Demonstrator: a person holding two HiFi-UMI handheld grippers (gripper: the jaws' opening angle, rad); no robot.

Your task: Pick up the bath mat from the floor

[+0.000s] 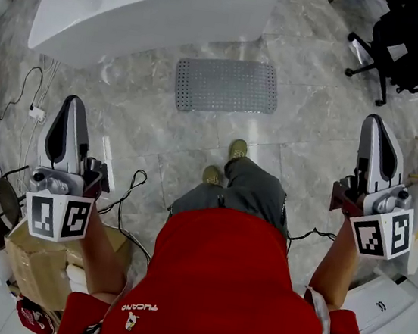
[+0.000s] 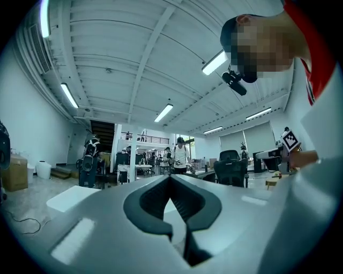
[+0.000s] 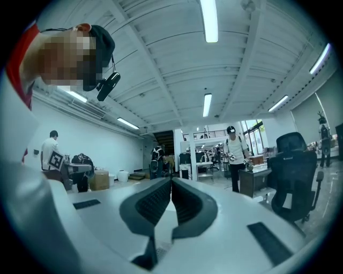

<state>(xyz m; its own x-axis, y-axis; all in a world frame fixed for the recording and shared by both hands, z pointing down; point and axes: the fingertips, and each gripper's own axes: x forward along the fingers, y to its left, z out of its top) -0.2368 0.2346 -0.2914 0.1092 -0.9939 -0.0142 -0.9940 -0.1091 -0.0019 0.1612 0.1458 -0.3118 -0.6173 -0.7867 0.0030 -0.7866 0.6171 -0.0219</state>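
A grey, studded bath mat (image 1: 226, 86) lies flat on the marble floor in front of the white bathtub (image 1: 146, 5), just ahead of my feet. My left gripper (image 1: 73, 104) is held level at the left, well short of the mat, its jaws shut on nothing. My right gripper (image 1: 374, 123) is held level at the right, also short of the mat, shut and empty. In the left gripper view the left gripper (image 2: 170, 176) points across the room with tips meeting. In the right gripper view the right gripper (image 3: 171, 180) shows the same.
A black office chair (image 1: 408, 43) stands at the back right. Cables and a power strip (image 1: 36, 112) lie on the floor at the left. A cardboard box (image 1: 40, 259) sits by my left side, white boxes (image 1: 393, 309) at my right. A person (image 2: 180, 155) stands far off.
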